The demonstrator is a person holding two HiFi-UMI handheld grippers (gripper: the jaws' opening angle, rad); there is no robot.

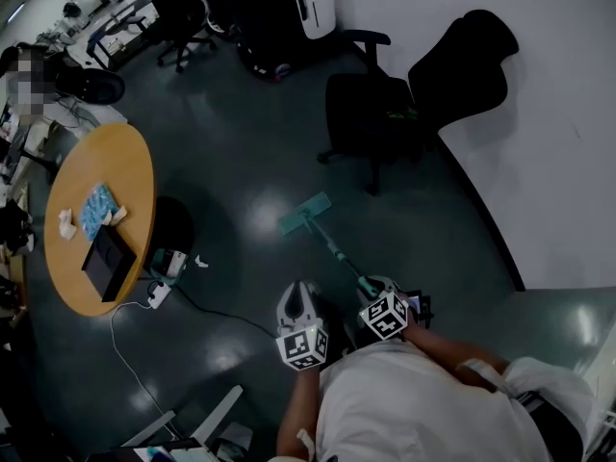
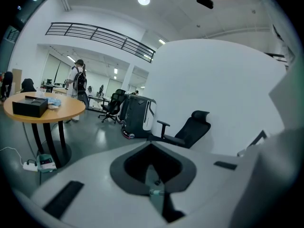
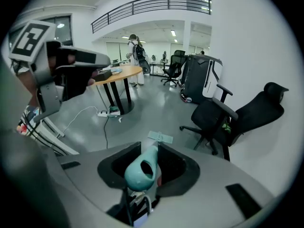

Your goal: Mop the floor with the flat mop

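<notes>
The flat mop has a teal head (image 1: 305,213) lying flat on the dark floor ahead of me. Its thin handle (image 1: 337,250) slants back toward me into my right gripper (image 1: 371,289). In the right gripper view the teal handle end (image 3: 141,170) sits between the jaws of the right gripper (image 3: 145,167), which is shut on it, and the mop head (image 3: 160,137) shows beyond. My left gripper (image 1: 298,298) hovers just left of the handle, apart from it. In its own view the left gripper (image 2: 154,177) looks shut with nothing held.
A round wooden table (image 1: 130,162) with a black box (image 1: 108,261) stands to the left. A power strip and white cable (image 1: 157,296) lie by its base. A black office chair (image 1: 380,114) stands beyond the mop, near the white wall (image 1: 549,162). More chairs stand farther back.
</notes>
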